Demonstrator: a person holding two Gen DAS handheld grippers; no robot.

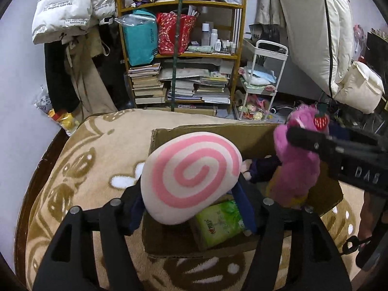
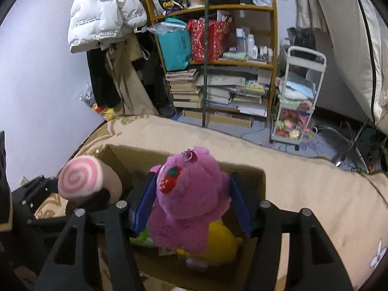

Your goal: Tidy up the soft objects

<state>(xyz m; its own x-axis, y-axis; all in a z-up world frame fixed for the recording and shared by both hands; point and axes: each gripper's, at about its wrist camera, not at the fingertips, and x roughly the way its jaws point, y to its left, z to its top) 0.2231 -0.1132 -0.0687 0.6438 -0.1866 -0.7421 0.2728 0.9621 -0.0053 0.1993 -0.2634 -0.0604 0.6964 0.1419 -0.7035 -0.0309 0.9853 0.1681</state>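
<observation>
A: Entry, step in hand: both soft things go down into the cardboard box (image 1: 213, 131). Where do you have them?

B: Your left gripper (image 1: 191, 194) has the spiral cushion (image 1: 191, 177) lying across its fingers, over the box's 9 o'clock rim. The fingers stand moderately apart. I cannot tell whether the pads press it or only cradle it.

A: And the right?

B: Your right gripper (image 2: 194, 181) is holding the pink plush (image 2: 189, 206) by its head. It is upright at the 3 o'clock side of the box, over a yellow plush (image 2: 220, 242).

A: How to do it well?

B: My judgement is to move the cushion toward the box centre before you let go. As it sits, part of it overhangs the rim and could roll onto the blanket (image 1: 97, 157). Lower the pink plush until it rests, then spread the fingers.

A: Room to move?

B: The floor is crowded: a green pack (image 1: 218, 220) at 6 o'clock, a dark-clothed doll (image 1: 262, 169) mid-box. The far wall at 12 o'clock stands tall, so withdraw upward, one gripper at a time. They sit near each other over the box
</observation>
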